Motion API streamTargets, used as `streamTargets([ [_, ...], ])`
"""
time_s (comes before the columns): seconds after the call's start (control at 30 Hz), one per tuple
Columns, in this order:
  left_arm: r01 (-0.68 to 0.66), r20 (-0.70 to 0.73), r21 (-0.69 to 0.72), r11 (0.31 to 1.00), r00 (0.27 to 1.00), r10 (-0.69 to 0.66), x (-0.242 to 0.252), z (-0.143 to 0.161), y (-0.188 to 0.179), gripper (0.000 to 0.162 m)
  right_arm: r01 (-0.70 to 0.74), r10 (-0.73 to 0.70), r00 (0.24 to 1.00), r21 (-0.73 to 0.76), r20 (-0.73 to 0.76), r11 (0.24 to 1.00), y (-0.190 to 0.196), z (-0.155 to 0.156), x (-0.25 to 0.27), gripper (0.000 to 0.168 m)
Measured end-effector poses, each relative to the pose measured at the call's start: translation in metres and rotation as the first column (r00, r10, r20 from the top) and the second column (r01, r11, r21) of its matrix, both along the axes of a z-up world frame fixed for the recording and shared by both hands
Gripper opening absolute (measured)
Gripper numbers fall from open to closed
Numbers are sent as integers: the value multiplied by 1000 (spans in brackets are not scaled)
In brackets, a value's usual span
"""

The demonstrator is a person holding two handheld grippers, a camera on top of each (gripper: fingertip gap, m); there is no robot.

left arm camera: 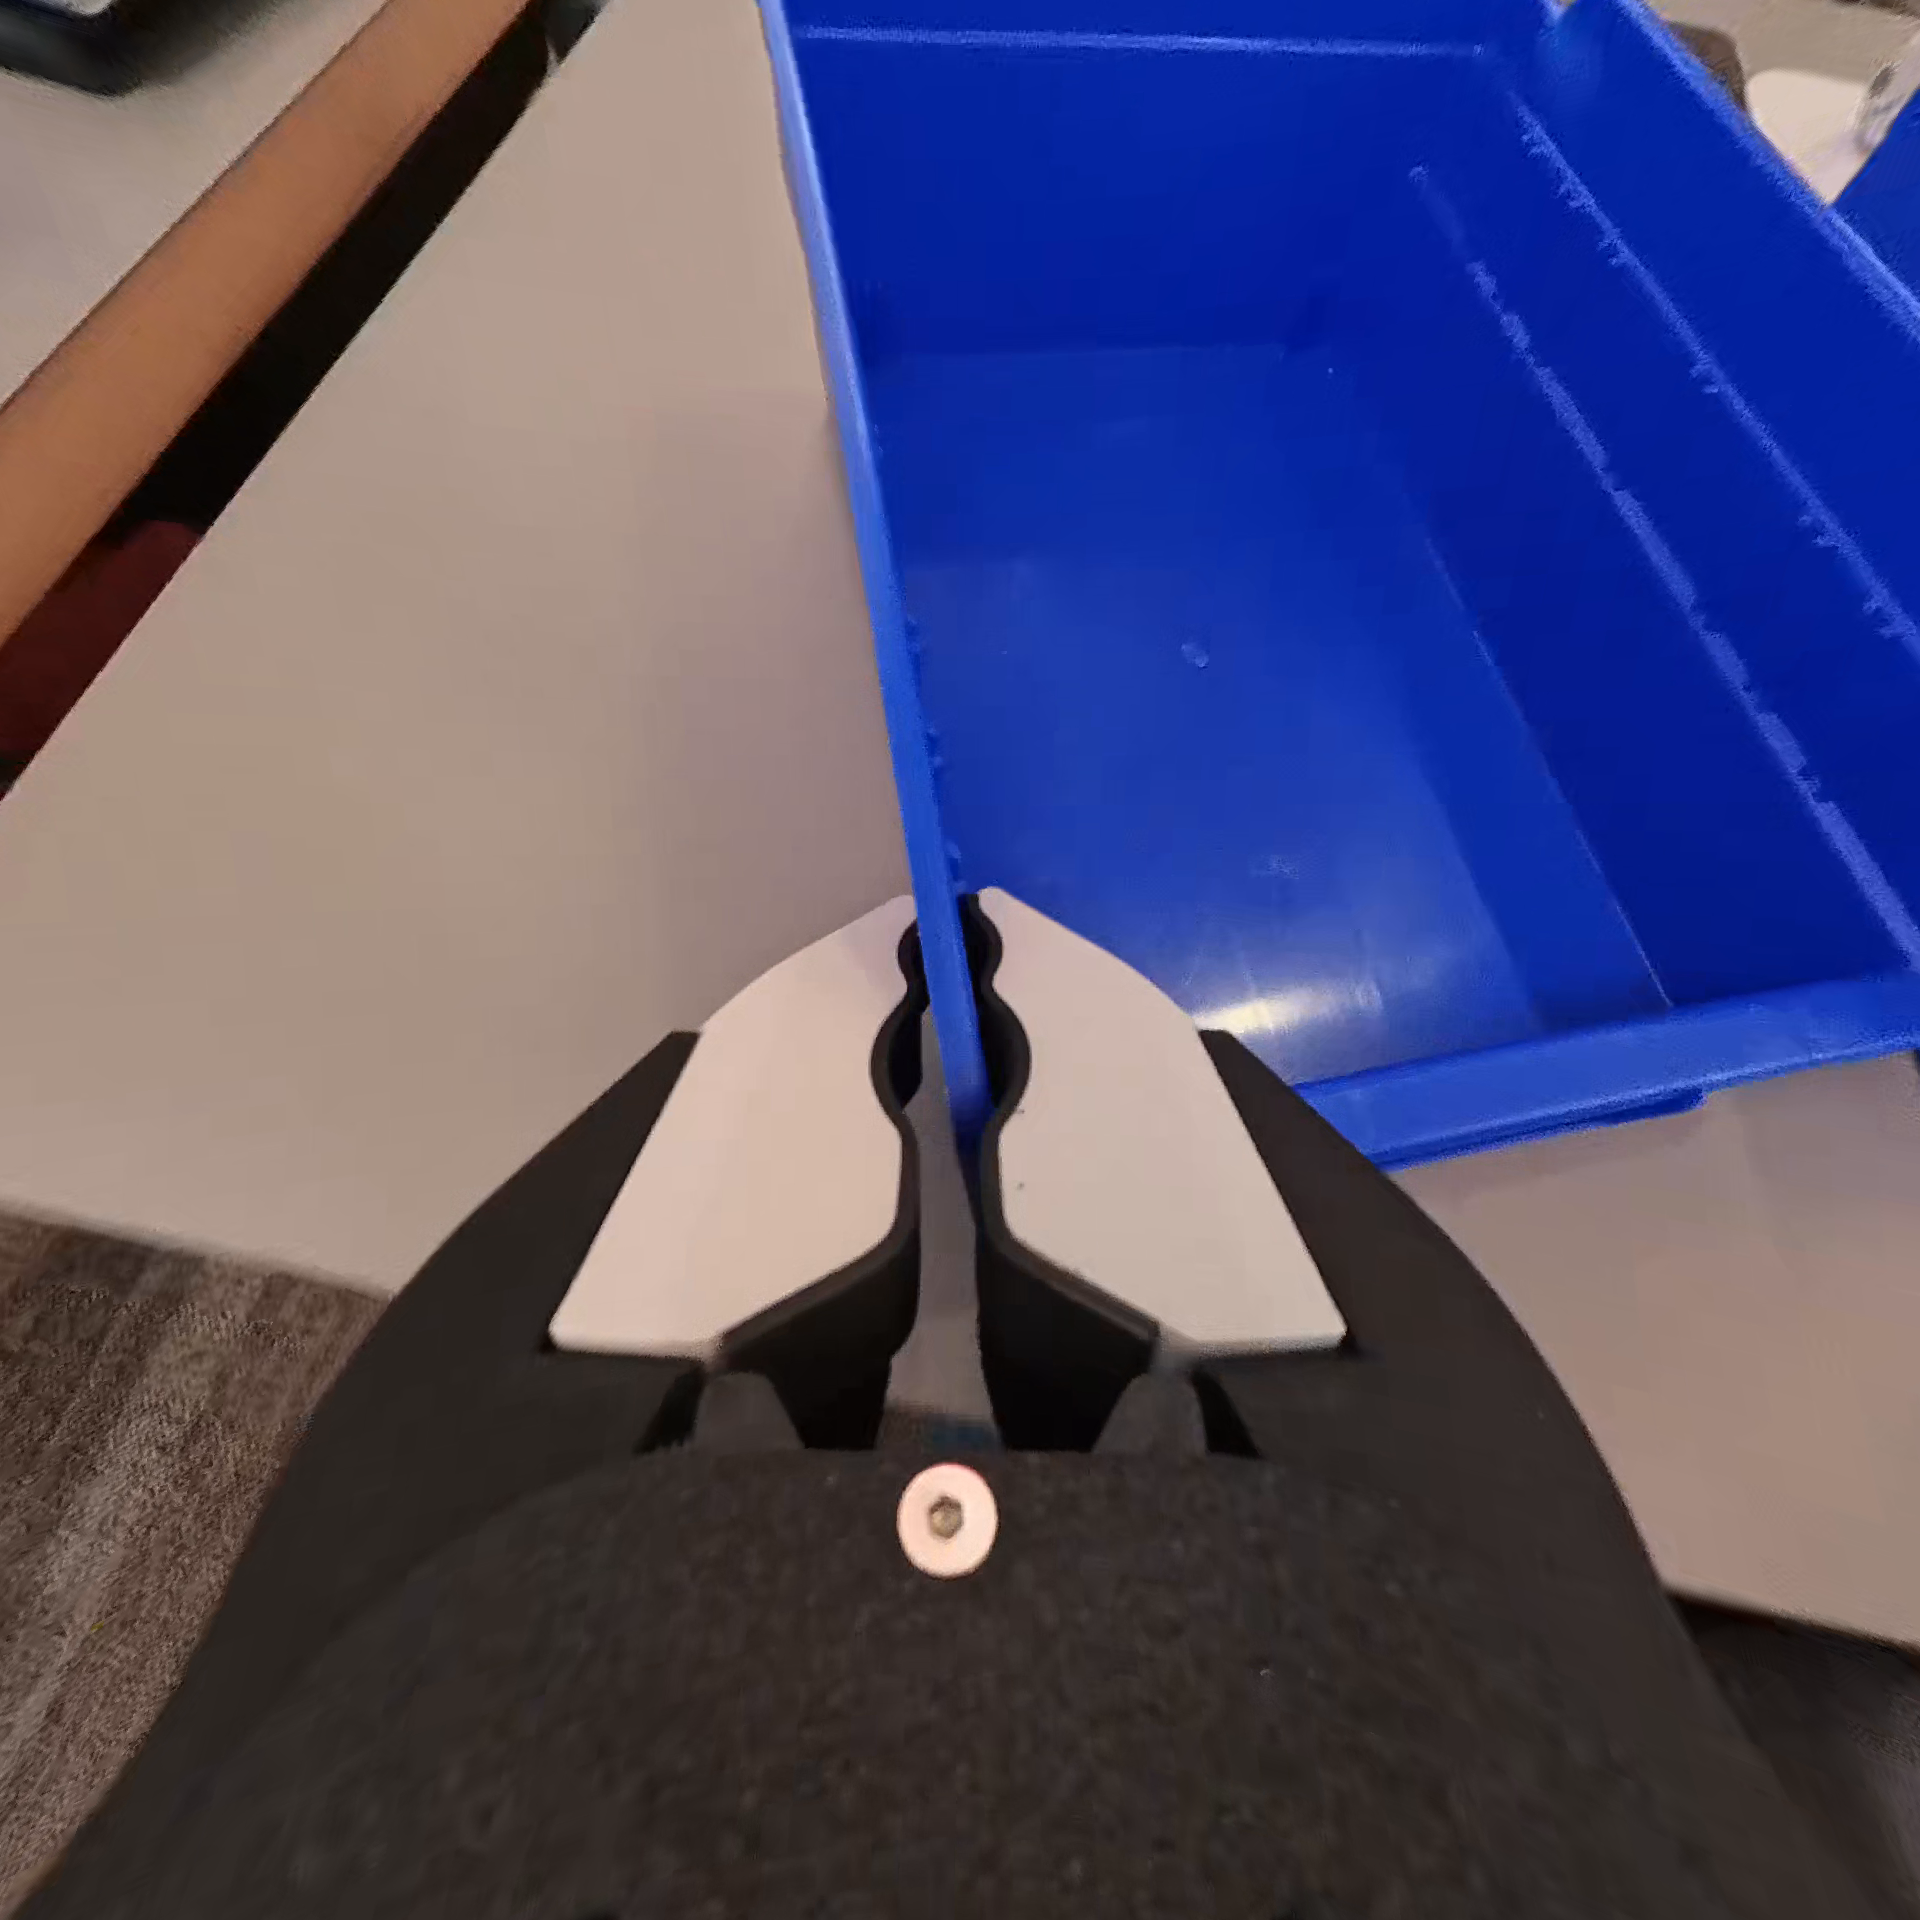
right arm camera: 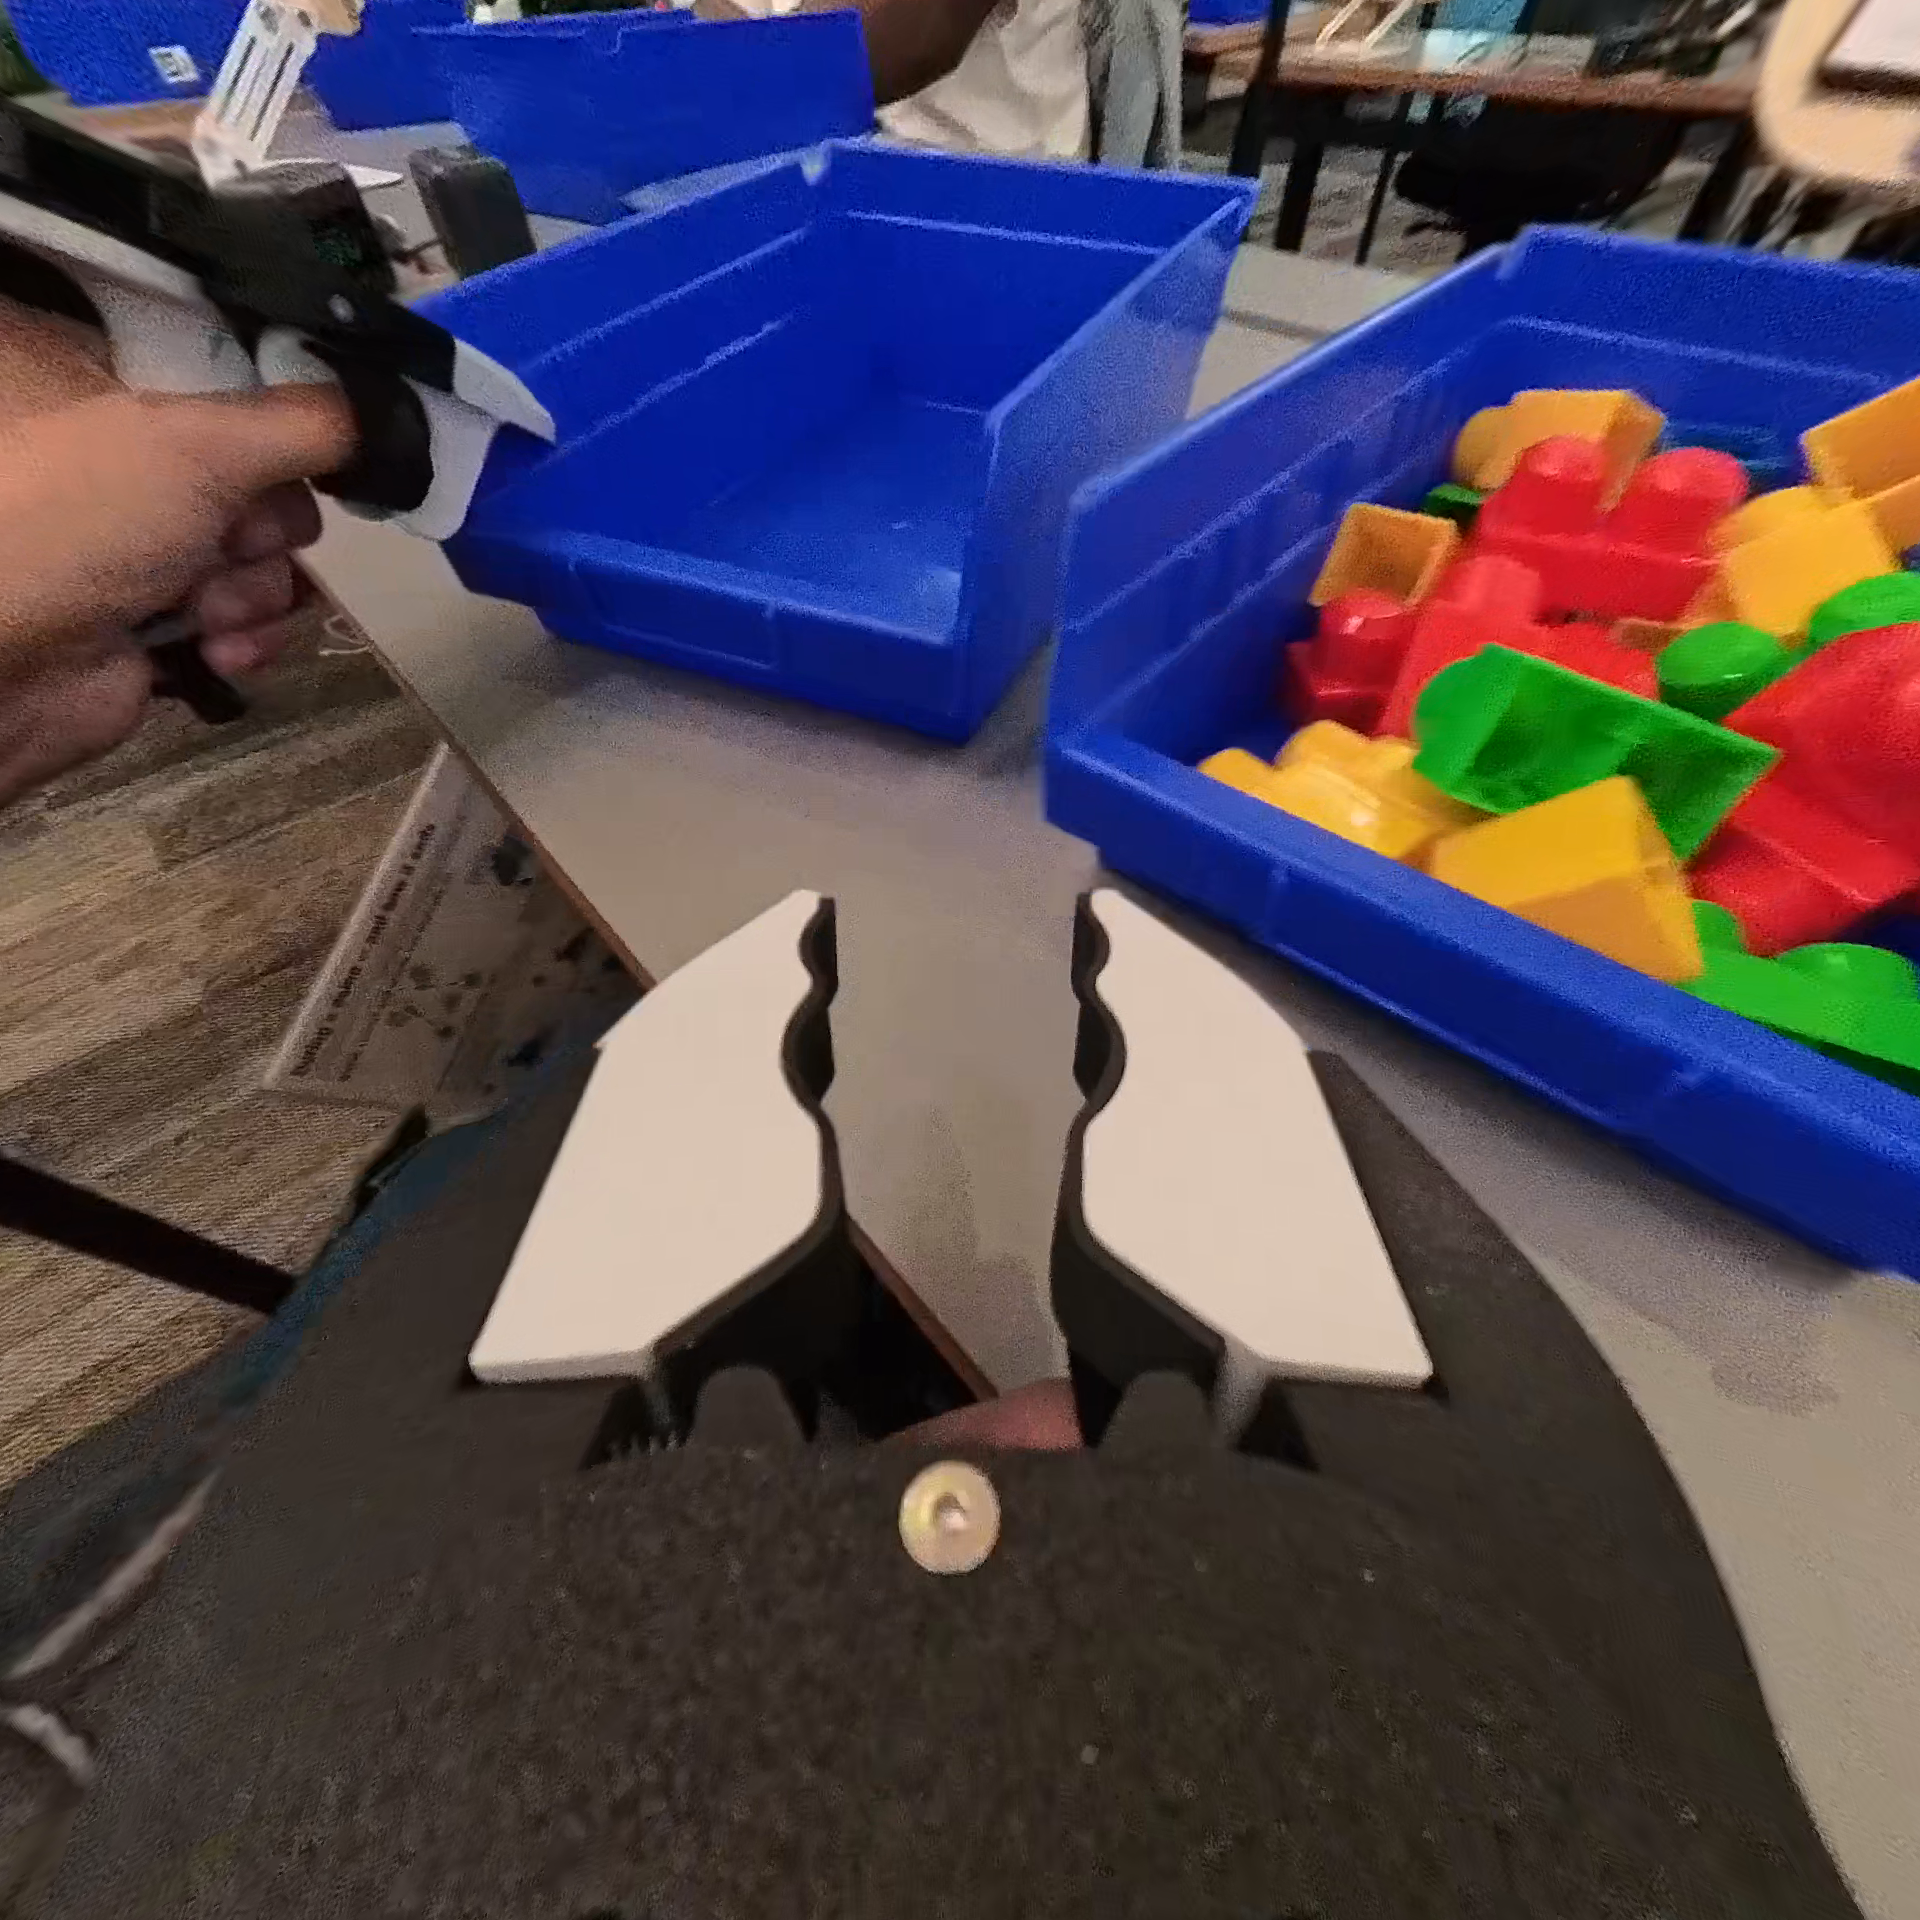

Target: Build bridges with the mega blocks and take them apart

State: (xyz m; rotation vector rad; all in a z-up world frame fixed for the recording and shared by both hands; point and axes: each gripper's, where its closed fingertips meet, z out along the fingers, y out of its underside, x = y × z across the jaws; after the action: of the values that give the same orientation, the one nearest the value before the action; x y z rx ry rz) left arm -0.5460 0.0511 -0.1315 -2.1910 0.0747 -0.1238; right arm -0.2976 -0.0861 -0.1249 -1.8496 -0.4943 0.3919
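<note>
My left gripper point(left arm camera: 948, 997) is shut on the left side wall of an empty blue bin point(left arm camera: 1299, 582); both pads press on the thin wall near its front corner. The right wrist view shows the same: the left gripper point(right arm camera: 488, 447), held by a hand, clamps the near left corner of the empty blue bin point(right arm camera: 831, 436). My right gripper point(right arm camera: 954, 997) is open and empty above the grey table point(right arm camera: 790, 831), its fingers point(right arm camera: 1174, 1039) wide apart. To its right stands a second blue bin point(right arm camera: 1351, 935) full of red, yellow and green mega blocks point(right arm camera: 1621, 686).
The table's left edge point(right arm camera: 499, 790) runs close to both grippers, with carpet floor below. More blue bins point(right arm camera: 644, 94) and a seated person point(right arm camera: 997, 73) are at the back. Another table's brown edge point(left arm camera: 208, 312) lies to the left in the left wrist view. Some 30 cm of space lies between my two pairs of fingers.
</note>
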Motion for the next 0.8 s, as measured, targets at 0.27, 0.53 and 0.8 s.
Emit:
streamTargets([
  [0.27,-26,59,69,997,998,22,-3,0,-107,5,41,-40,999,-33,14,999,30,0,-81,43],
  [0.53,-38,-150,379,925,983,102,28,67,-155,4,222,-192,970,224,-146,949,24,76,-35,5],
  [0.8,174,-96,561,810,985,-145,183,189,-115,4,439,-366,897,417,-248,796,7,212,132,5],
])
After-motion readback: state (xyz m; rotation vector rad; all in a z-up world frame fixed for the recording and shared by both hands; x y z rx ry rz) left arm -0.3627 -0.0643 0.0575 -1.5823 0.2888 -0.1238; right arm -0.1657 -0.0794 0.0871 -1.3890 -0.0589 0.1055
